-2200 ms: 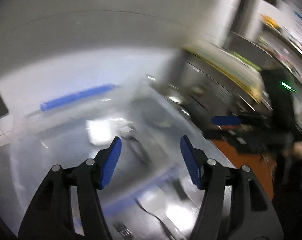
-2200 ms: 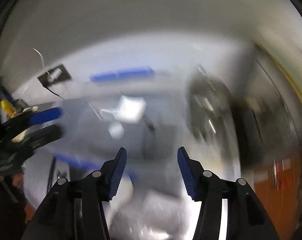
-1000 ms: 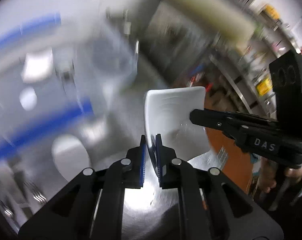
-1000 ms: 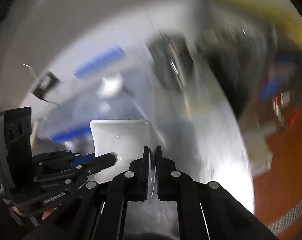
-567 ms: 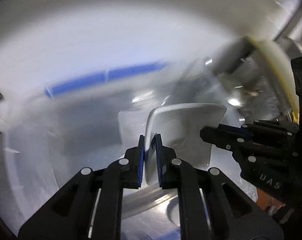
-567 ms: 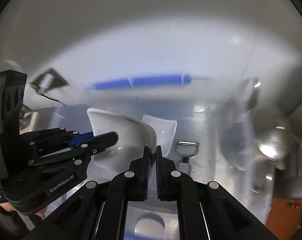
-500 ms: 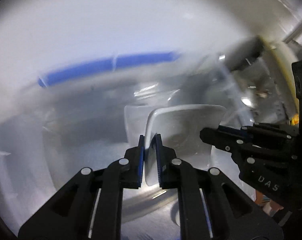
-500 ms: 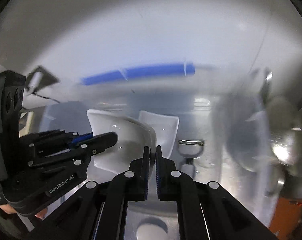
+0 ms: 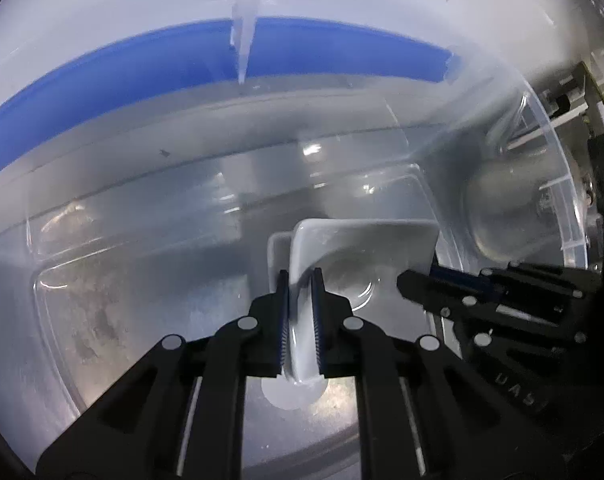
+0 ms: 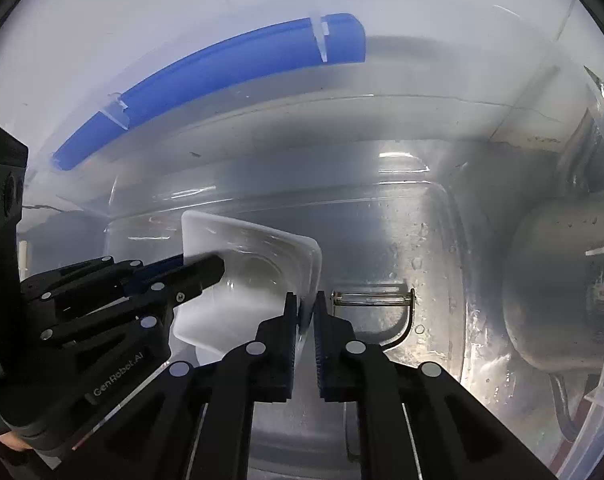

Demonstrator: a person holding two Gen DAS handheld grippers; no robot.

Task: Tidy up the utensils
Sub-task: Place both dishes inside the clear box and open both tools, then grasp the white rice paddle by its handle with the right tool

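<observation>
White square dish (image 9: 362, 256): carried down from above the counter into the clear storage bin (image 9: 558, 184). Left gripper (image 9: 300, 312) clamps its 9 o'clock rim; right gripper (image 10: 308, 316), at 3 o'clock, is opening, rim between pads. Placement near. Peeler (image 10: 376, 300) just beside; bin walls close.

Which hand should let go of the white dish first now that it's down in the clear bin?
Right. Its gripper is already opening on the white dish's rim, while the left gripper clamps the opposite rim firmly inside the clear bin and can steady it.
</observation>
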